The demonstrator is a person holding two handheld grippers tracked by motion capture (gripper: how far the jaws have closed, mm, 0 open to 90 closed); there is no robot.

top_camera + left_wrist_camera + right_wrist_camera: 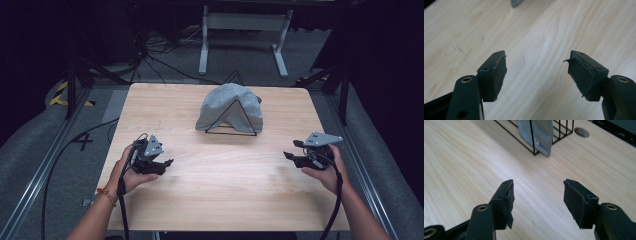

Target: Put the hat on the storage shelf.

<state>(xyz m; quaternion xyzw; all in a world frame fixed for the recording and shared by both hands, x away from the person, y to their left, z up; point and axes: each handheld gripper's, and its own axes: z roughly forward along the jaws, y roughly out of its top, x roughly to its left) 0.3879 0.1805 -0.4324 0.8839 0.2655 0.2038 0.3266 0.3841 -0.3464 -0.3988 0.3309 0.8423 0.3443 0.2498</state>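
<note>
The pale wooden desk (220,190) is carrying a grey cloth (229,107) draped over a black wire rack (231,131) at twelve o'clock, seemingly for easy reach. The left gripper (159,165) at eight o'clock and the right gripper (295,159) at four o'clock are hovering well apart from it, jaws released and grasping nothing, probably readying an approach.

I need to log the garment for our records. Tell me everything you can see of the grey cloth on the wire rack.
The grey cloth is a soft, matte fabric, draped in a rounded mound over a black wire rack whose triangular end frame faces the camera. It sits at the table's far middle, hanging down both sides of the rack. In the right gripper view its lower edge reaches the tabletop and shows a small round snap or button. Neither tool touches it; both stand well apart, nearer the person.
</note>
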